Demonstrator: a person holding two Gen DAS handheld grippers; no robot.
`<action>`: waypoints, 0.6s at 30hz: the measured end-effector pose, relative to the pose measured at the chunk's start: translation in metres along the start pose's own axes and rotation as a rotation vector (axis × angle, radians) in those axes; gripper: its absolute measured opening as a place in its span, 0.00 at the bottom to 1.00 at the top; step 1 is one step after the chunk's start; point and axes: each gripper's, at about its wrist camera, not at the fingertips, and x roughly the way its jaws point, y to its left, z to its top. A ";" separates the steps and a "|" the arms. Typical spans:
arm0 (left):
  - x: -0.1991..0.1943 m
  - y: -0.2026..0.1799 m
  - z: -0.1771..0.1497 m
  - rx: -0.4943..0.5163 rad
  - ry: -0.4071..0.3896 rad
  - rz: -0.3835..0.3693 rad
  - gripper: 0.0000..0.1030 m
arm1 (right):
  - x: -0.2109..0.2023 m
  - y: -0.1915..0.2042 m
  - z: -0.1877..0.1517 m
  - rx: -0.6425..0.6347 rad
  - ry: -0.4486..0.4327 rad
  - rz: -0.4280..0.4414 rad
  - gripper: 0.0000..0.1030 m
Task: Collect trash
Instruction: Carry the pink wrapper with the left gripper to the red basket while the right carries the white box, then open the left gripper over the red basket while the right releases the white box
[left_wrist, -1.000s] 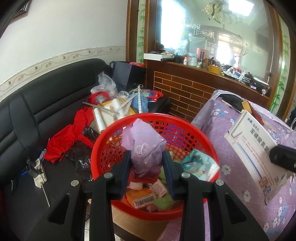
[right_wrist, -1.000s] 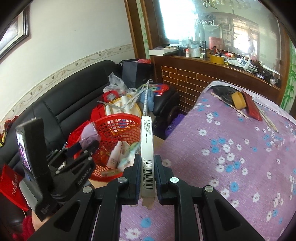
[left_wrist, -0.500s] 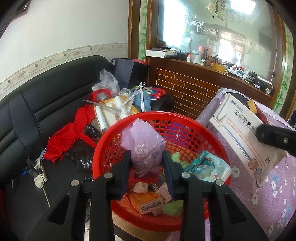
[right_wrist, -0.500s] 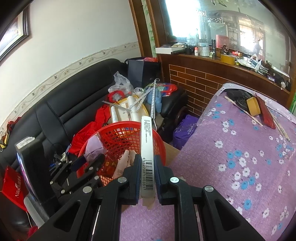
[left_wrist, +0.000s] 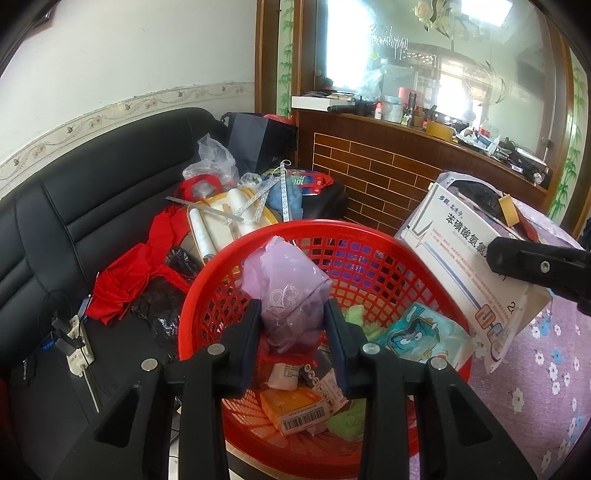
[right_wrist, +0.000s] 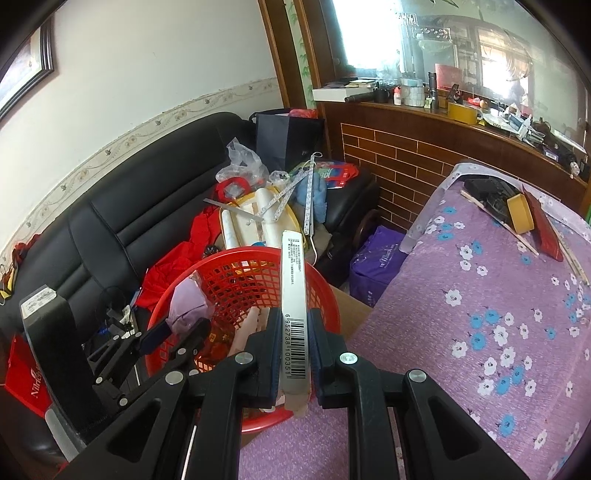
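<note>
My left gripper (left_wrist: 293, 325) is shut on a crumpled lilac plastic bag (left_wrist: 286, 291) and holds it over the red mesh basket (left_wrist: 373, 230), which holds several wrappers and boxes. My right gripper (right_wrist: 293, 341) is shut on a flat white medicine box (right_wrist: 293, 291), seen edge-on with a barcode, over the basket's right rim (right_wrist: 325, 291). In the left wrist view the box (left_wrist: 469, 266) shows its printed face above the basket's right edge, with the right gripper's finger (left_wrist: 532, 264) across it. The left gripper (right_wrist: 177, 332) with the bag (right_wrist: 188, 302) shows in the right wrist view.
A black sofa (left_wrist: 92, 192) behind the basket carries red cloth (left_wrist: 136, 273), rolls, rulers and bags. A table with a purple flowered cloth (right_wrist: 498, 314) lies to the right, with a tape roll (right_wrist: 521, 214) at its far end. A brick-faced counter (right_wrist: 424, 158) stands behind.
My right gripper has carried the white box left, from over the purple table to over the basket's right rim. My left gripper still holds the lilac bag over the basket.
</note>
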 end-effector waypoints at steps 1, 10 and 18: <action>0.001 0.000 0.000 -0.001 0.000 0.000 0.32 | 0.001 -0.001 0.000 0.002 0.002 0.001 0.16; 0.003 0.000 -0.002 -0.002 -0.006 0.001 0.36 | 0.015 -0.005 0.006 0.029 0.010 0.017 0.16; -0.016 0.007 0.002 -0.018 -0.056 0.009 0.66 | -0.007 -0.008 0.009 0.028 -0.058 0.030 0.45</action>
